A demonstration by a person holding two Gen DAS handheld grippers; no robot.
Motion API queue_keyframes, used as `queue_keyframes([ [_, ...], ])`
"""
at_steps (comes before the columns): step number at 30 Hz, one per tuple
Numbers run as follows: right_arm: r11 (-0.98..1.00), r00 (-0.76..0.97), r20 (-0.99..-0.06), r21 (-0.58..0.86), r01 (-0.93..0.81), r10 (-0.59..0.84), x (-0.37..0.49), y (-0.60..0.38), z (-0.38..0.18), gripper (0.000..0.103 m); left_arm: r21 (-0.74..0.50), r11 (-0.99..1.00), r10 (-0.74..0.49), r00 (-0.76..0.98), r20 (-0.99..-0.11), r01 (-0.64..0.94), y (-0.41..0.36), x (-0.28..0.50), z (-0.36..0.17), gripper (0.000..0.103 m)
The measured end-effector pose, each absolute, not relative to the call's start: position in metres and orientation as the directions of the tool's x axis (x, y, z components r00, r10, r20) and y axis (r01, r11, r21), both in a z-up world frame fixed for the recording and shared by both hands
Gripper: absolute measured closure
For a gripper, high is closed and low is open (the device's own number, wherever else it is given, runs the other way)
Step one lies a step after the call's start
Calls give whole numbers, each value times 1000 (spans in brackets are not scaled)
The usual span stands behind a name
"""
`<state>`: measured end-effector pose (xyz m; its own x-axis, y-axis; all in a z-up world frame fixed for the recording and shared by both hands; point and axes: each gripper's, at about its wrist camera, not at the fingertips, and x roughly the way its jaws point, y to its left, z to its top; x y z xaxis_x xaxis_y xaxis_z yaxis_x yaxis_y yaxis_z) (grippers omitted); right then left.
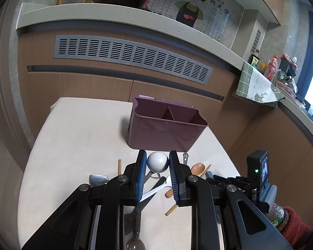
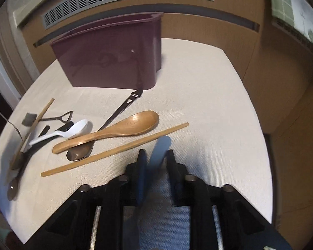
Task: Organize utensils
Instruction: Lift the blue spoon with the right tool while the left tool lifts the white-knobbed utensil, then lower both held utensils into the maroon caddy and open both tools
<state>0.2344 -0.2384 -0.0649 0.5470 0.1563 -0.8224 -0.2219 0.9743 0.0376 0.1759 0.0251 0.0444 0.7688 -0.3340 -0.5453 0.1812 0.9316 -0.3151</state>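
the utensil caddy (image 2: 112, 56) stands on the desk (image 2: 208, 104); before it lie a wooden spoon (image 2: 114, 131), a chopstick (image 2: 114, 150) and a ladle (image 2: 68, 131).

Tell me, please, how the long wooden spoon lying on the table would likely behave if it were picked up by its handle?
The long wooden spoon looks rigid, so it probably won't flex. Its smooth, glossy finish suggests it may slip. It rests across a dark metal spoon, so lifting it could nudge that one, and the broad bowl might tip it forward.
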Motion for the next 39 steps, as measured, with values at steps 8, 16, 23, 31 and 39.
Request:
queue_keyframes([
  [8,959,649,-723,66,-275,236,213,-246,-21,92,-330,924,-352,766,-538,192,21,175,48,80],
  [16,957,738,-617,99,-273,274,213,-248,20,92,-340,908,-391,788,-475,245,14,177,81,80],
  [23,954,915,-274,29,-299,296,220,-238,155,92,-369,870,-443,845,-300,326,16,210,171,80],
  [31,948,935,-176,-27,-316,307,273,-212,186,92,-409,826,-523,798,-300,388,18,295,173,80],
  [39,944,872,-375,27,-328,314,341,-204,104,92,-475,804,-560,723,-404,357,16,361,107,80],
])
